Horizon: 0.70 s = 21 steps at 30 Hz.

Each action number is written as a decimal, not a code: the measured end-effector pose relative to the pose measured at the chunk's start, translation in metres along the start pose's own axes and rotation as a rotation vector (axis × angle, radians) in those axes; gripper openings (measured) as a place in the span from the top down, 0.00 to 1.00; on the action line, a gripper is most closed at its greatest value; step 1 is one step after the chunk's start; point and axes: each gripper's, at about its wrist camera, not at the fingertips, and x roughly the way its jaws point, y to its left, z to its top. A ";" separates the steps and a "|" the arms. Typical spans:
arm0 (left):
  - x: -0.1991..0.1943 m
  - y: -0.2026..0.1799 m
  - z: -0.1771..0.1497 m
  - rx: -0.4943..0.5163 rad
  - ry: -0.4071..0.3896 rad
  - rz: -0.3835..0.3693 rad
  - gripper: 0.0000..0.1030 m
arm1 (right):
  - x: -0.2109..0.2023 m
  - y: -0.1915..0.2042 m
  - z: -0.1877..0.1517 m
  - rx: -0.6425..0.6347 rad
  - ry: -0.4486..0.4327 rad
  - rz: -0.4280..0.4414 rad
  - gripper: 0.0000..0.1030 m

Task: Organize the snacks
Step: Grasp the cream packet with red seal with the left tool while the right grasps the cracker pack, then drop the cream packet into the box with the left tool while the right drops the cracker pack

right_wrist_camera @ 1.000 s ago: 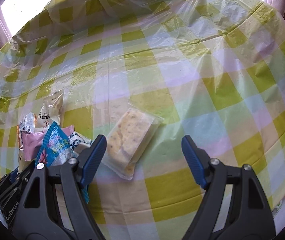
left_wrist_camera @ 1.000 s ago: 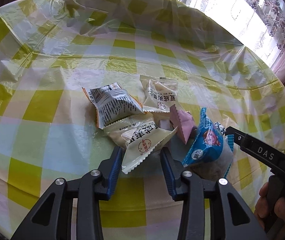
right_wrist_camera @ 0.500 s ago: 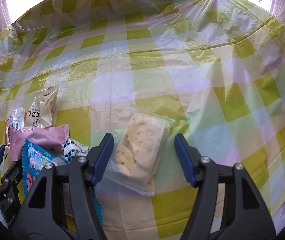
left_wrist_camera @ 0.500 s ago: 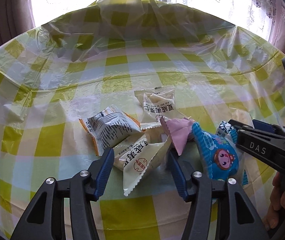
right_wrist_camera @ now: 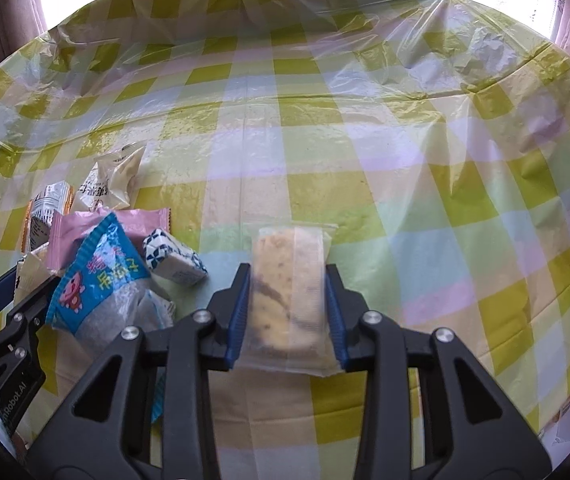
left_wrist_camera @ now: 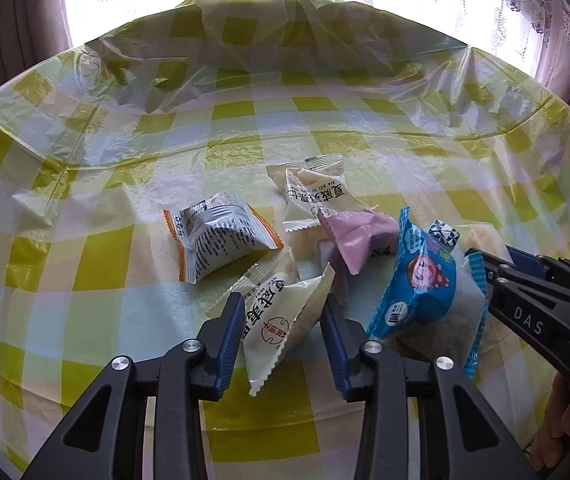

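Two claws at work, and both have something between their blue pads. Nearest to us, our left claw (left_wrist_camera: 283,316) is clamped on a cream packet with red print (left_wrist_camera: 281,320), its serrated end hanging down toward the camera, raised off the table (left_wrist_camera: 97,272). Our right claw (right_wrist_camera: 288,304) is closed on a clear-wrapped biscuit bar (right_wrist_camera: 291,292), pads pressed against both long sides, the far end of the wrapper reaching out over the checked yellow-and-white plastic cover (right_wrist_camera: 405,184).

Just beyond the left claw, the pile: a blue cartoon-face packet (left_wrist_camera: 425,284) stands tilted beside the right claw's black body, and in the right wrist view a small blue-and-white patterned packet (right_wrist_camera: 175,258) lies just behind it. A pink packet (left_wrist_camera: 359,236) leans in the middle, touching the blue one. To the left sits a white packet with orange edges (left_wrist_camera: 221,240), back side up, black print showing. Farther back, a second cream packet (left_wrist_camera: 317,196) lies flat on the table, its corner tucked under the pink one.

Farthest of all, the plastic cover bunches up at the table's edge, with bright windows and curtains (left_wrist_camera: 557,32) behind.
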 end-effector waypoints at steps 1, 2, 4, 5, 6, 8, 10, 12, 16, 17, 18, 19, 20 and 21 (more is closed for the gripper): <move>-0.002 0.001 -0.001 -0.010 0.003 0.004 0.62 | -0.002 -0.002 -0.002 0.005 0.004 0.010 0.63; -0.004 0.003 -0.003 -0.023 0.006 0.003 0.63 | -0.005 -0.004 -0.004 0.013 0.005 0.021 0.63; -0.009 0.006 -0.005 -0.044 0.008 0.002 0.66 | -0.012 -0.008 -0.007 0.023 0.000 0.029 0.63; -0.011 0.007 -0.006 -0.054 0.010 0.003 0.66 | -0.016 -0.010 -0.008 0.028 -0.001 0.035 0.63; -0.012 0.007 -0.007 -0.059 0.016 0.001 0.66 | -0.020 -0.012 -0.009 0.032 -0.002 0.041 0.63; -0.014 0.006 -0.009 -0.061 0.023 0.006 0.67 | -0.026 -0.016 -0.012 0.039 0.001 0.052 0.63; -0.019 0.005 -0.012 -0.065 0.019 0.003 0.67 | -0.032 -0.020 -0.016 0.045 0.014 0.065 0.63; -0.026 0.002 -0.013 -0.064 0.010 0.005 0.67 | -0.038 -0.025 -0.022 0.053 0.017 0.070 0.63; -0.040 -0.005 -0.014 -0.053 -0.008 0.001 0.67 | -0.051 -0.034 -0.031 0.064 0.013 0.084 0.63; -0.043 -0.007 -0.014 -0.050 -0.012 -0.001 0.67 | -0.054 -0.037 -0.033 0.066 0.013 0.084 0.63; -0.046 -0.010 -0.015 -0.046 -0.017 -0.003 0.67 | -0.057 -0.039 -0.036 0.068 0.014 0.085 0.63; -0.049 -0.013 -0.015 -0.041 -0.022 -0.006 0.67 | -0.060 -0.042 -0.039 0.071 0.015 0.085 0.63; -0.052 -0.016 -0.016 -0.036 -0.026 -0.008 0.67 | -0.062 -0.045 -0.041 0.074 0.016 0.083 0.63; -0.055 -0.019 -0.016 -0.031 -0.030 -0.009 0.67 | -0.065 -0.049 -0.043 0.078 0.018 0.082 0.63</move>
